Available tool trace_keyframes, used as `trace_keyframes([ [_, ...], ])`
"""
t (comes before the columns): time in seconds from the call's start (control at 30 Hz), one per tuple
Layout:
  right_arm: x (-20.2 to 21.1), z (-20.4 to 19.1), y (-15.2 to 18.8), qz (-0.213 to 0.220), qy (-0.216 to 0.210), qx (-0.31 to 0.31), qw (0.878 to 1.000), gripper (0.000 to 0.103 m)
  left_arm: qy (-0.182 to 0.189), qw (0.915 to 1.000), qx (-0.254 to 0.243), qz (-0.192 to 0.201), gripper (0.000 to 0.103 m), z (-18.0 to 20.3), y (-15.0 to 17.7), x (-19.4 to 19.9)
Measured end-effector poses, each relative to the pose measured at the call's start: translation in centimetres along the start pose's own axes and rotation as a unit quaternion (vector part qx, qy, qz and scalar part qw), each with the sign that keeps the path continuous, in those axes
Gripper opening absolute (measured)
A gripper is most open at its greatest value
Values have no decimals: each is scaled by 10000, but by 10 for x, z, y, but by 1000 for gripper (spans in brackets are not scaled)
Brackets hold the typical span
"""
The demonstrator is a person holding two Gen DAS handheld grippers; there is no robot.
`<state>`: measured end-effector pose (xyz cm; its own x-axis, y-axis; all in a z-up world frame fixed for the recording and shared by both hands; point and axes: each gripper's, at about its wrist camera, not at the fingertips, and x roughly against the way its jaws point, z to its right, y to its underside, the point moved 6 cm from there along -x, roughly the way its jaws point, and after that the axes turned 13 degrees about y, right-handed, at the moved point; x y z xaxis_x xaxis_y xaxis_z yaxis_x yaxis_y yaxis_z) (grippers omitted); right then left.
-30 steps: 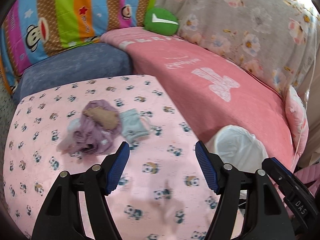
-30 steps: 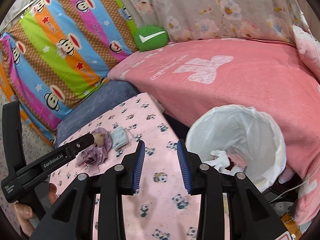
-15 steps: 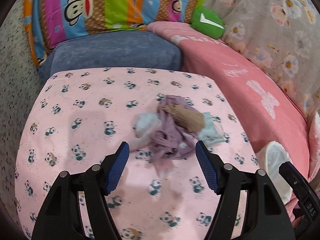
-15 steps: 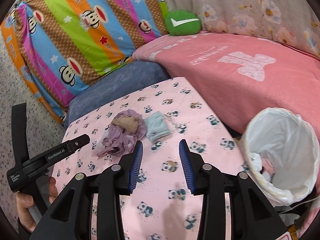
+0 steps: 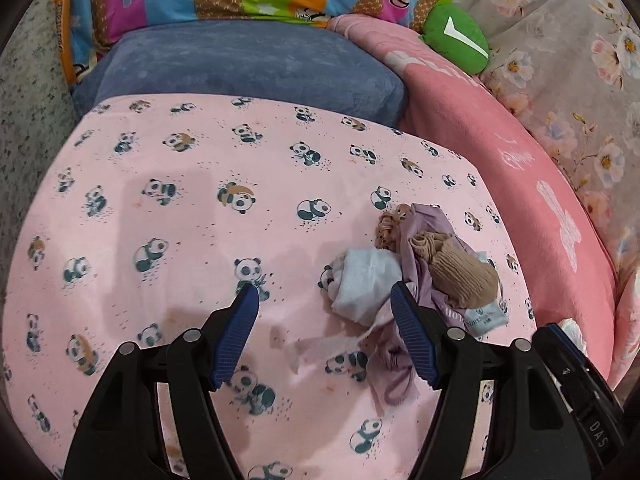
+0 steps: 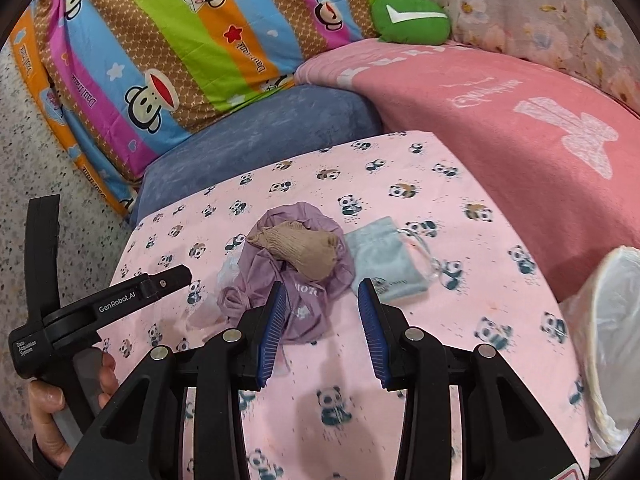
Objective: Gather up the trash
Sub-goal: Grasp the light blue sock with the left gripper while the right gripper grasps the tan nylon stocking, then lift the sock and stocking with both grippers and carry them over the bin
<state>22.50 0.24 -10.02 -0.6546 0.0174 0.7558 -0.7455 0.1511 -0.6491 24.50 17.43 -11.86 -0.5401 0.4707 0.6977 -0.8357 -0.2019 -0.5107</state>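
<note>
**Reaching for a soft pile of rags**

Lying mid-way on the panda-print cover (image 6: 400,168), the purple cloth (image 6: 316,280) under a tan stocking (image 6: 300,248) looks light and limp, possibly clingy. Both left gripper (image 5: 324,304) and right gripper (image 6: 322,300) hover parted, empty. Pinch a bunched fold.

L gripper (image 5: 324,300) open, over cloth pile (image 5: 424,272) on panda sheet (image 5: 180,208).

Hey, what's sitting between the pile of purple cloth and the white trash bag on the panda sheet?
A light blue drawstring pouch lies beside the purple cloth, then bare panda sheet up to the white trash bag, seen from the right wrist.
</note>
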Motion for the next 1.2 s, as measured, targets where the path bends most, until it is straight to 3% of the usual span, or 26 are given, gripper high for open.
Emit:
trace_keyframes([
  [0.3,-45,-14,-10,-202,13,-12,9998,39,200,9993,-93,-317,64,3,-6,-34],
  [0.47,-60,-16,-10,-308,-24,-11,9995,36,366,9981,-123,-474,58,5,-2,-46],
  [0.63,-68,-18,-6,-382,-73,19,9992,16,591,9967,-102,-538,34,11,-1,-48],
  [0.7,-66,-18,-6,-355,-79,18,9993,11,547,9971,-158,-512,29,13,-1,-46],
  [0.83,-55,-15,-7,-239,-108,-14,9997,10,442,9980,-186,-400,25,17,-3,-36],
  [1.2,10,2,-24,330,-195,-166,9991,10,272,9973,-634,247,24,62,-20,24],
])
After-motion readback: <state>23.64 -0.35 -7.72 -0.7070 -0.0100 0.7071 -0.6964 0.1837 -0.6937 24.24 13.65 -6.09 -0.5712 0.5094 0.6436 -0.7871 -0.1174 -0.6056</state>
